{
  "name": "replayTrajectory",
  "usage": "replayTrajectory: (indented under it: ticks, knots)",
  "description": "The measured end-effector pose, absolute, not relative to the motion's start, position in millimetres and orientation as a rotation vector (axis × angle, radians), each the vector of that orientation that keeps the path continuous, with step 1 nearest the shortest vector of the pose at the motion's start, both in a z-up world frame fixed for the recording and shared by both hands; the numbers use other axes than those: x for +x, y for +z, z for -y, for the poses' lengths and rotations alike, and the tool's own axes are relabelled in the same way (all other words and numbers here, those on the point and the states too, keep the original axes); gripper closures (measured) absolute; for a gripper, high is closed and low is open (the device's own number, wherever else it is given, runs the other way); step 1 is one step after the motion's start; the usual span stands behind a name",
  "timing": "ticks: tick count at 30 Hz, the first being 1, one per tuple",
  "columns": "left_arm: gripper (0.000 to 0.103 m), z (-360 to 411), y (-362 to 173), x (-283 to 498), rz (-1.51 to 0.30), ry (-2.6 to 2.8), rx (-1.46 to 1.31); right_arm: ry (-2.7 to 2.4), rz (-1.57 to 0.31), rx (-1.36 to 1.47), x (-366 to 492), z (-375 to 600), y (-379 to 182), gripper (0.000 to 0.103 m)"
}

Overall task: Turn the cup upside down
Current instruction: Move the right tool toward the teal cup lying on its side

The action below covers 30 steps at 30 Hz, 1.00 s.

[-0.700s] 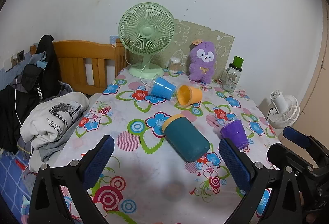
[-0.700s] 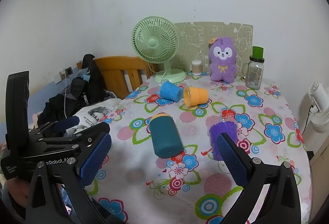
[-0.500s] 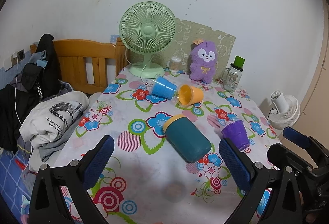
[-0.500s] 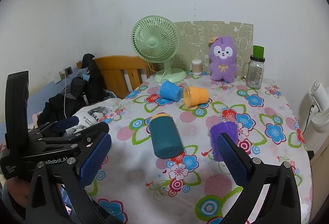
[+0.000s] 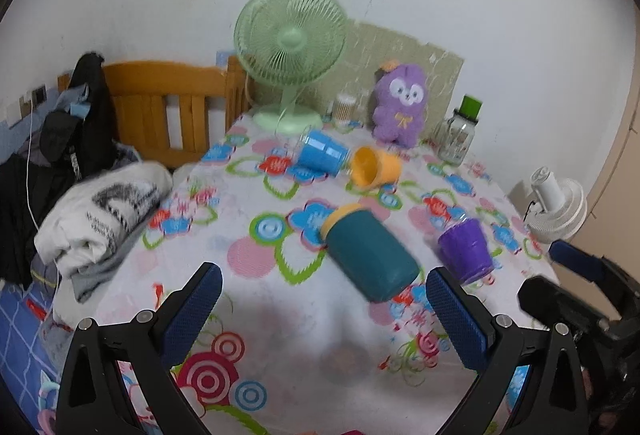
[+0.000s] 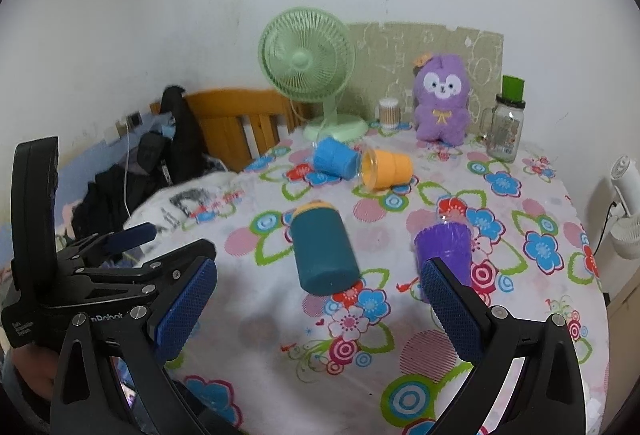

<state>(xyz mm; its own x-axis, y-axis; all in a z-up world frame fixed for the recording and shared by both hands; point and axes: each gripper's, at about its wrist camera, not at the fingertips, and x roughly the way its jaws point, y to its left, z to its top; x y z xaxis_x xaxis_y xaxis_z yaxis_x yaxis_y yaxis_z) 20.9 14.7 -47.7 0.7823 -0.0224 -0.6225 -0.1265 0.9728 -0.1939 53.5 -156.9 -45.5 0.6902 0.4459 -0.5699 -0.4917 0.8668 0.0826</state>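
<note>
A teal cup with a yellow rim (image 5: 366, 255) (image 6: 322, 251) lies on its side mid-table. A purple cup (image 5: 466, 249) (image 6: 448, 251) stands to its right. A blue cup (image 5: 322, 155) (image 6: 335, 158) and an orange cup (image 5: 376, 167) (image 6: 388, 169) lie on their sides farther back. My left gripper (image 5: 320, 319) is open and empty, short of the teal cup; it also shows in the right wrist view (image 6: 120, 243). My right gripper (image 6: 320, 311) is open and empty, with its right finger (image 6: 452, 311) in front of the purple cup.
A green fan (image 5: 290, 51), a purple plush toy (image 5: 400, 103), a small jar (image 5: 346, 107) and a glass bottle with a green lid (image 5: 460, 131) stand along the wall. Folded clothes (image 5: 100, 211) and a wooden bed frame (image 5: 168, 107) are at the left; a white fan (image 5: 556, 203) is at the right.
Both grippers have moved slightly forward toward the cups; the cups look a little closer. Both stay open. Nothing on the table has moved.
</note>
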Motion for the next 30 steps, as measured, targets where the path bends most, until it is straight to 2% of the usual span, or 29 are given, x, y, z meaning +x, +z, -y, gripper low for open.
replayTrajectory:
  ticks: [14,30]
  knots:
    - [0.000,-47.3,-98.0,59.7,-0.864,0.128,-0.283,0.568,-0.813,-0.250,135.0,103.6,-86.4,0.000]
    - [0.000,-87.1,-121.4,83.5,-0.933,0.215,-0.322,0.669,-0.990,-0.281,202.0,64.0,-130.6,0.002]
